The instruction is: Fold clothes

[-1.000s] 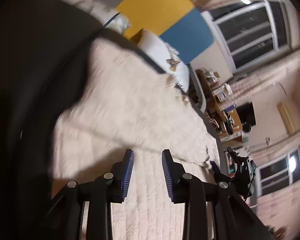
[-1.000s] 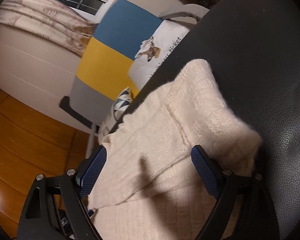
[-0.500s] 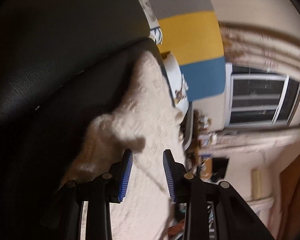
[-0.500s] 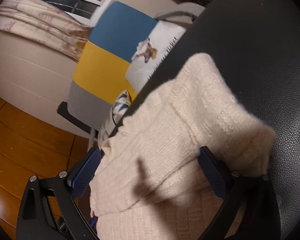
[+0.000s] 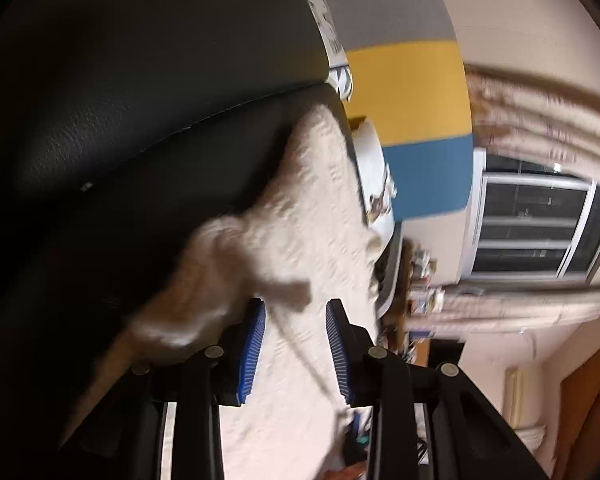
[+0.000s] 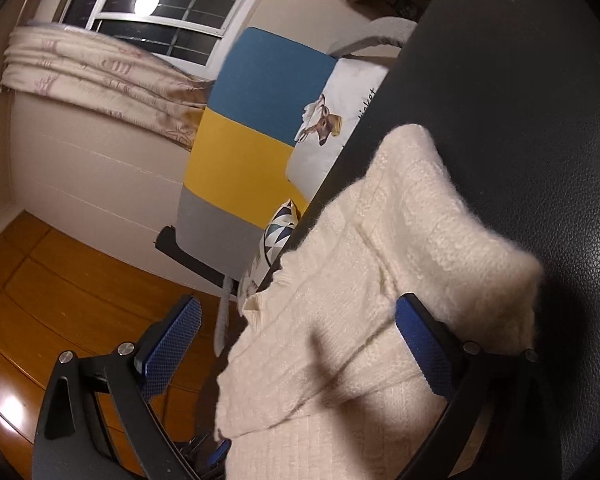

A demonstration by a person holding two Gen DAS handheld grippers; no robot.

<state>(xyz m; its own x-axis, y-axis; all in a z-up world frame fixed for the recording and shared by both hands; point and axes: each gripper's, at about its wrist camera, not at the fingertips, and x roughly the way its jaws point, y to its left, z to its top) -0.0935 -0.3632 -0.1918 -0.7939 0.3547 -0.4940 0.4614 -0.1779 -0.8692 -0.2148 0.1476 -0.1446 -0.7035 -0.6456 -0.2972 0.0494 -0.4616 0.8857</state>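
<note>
Basically the cream knit sweater (image 6: 400, 280) lying on the black leather seat (image 6: 540, 120) looks soft, light and stretchy, so grab a doubled hem or cuff edge; right tongs (image 6: 296, 344) spread wide over it, left tongs (image 5: 296, 344) half-spread above it, neither pinching.

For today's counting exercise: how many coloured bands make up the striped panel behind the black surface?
3: grey band nearest the floor, yellow band in the middle, blue band towards the window. Cushions hide part of the panel, so more may be covered.
</note>
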